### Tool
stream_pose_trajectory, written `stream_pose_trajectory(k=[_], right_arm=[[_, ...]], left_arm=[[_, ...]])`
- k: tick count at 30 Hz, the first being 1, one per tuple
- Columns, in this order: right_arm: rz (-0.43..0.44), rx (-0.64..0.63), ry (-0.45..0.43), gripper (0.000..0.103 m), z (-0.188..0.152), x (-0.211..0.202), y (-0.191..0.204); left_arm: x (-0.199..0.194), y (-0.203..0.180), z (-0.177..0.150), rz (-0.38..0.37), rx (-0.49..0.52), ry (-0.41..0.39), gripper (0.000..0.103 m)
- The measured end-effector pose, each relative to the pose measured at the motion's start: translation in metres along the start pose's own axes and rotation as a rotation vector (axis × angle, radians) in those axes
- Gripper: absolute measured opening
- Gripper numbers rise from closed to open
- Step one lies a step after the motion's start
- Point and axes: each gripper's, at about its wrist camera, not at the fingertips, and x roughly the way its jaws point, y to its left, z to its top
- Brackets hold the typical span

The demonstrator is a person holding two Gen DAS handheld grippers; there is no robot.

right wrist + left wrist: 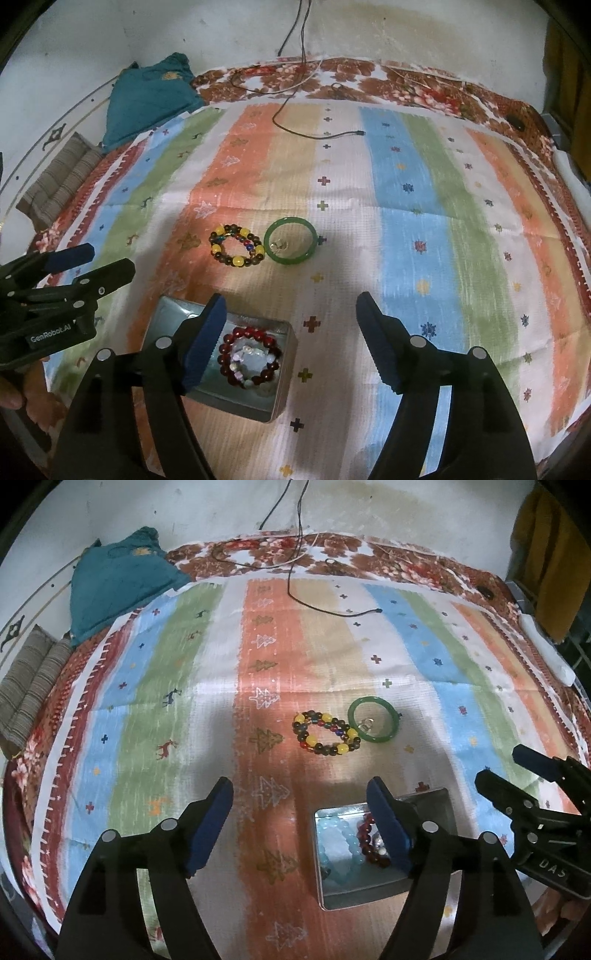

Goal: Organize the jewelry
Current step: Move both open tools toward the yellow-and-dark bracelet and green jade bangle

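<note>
1. The left tool (299,794) hangs with its blue-padded jaws spread wide and nothing between them, over the striped cloth (332,653) spread on the bed.
2. The right tool (290,314) is likewise spread wide and holds nothing; its left finger (205,343) overlaps the near corner of the metal tin (284,391) in the right wrist view.
3. The tin sits open on the cloth, close in front of both tools, between them.
4. Inside the tin lie a dark red bead bracelet (251,354), a pale, whitish bead bracelet (251,360) within its ring, and, seen from the left wrist, a light blue bead bracelet (338,845) beside them.
5. Farther out on the cloth, well apart from the tin, a bracelet of yellow and dark beads (327,733) lies flat.
6. Just beside it, to its right, lies a green bangle (373,720), with a small, silvery item (365,724) inside its ring, too small to identify.
7. A black cable (325,607) trails across the far part of the cloth.
8. A teal garment (118,579) lies at the far left corner of the bed.
</note>
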Motion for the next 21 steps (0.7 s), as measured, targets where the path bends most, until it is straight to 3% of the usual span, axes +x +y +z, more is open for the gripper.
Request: stream_pose_trajectory(k=[7,21], right_arm=[[-0.026,0.002,0.022,0.077,0.008,0.014,-0.004],[-0.030,0.006,0.050,0.081,0.022,0.034,-0.009]], left_arm=[[0.008,-0.001,0.009,0.031,0.027,0.002,0.084],[0.039,0.006,0.029,0.043,0.002,0.048,0.087]])
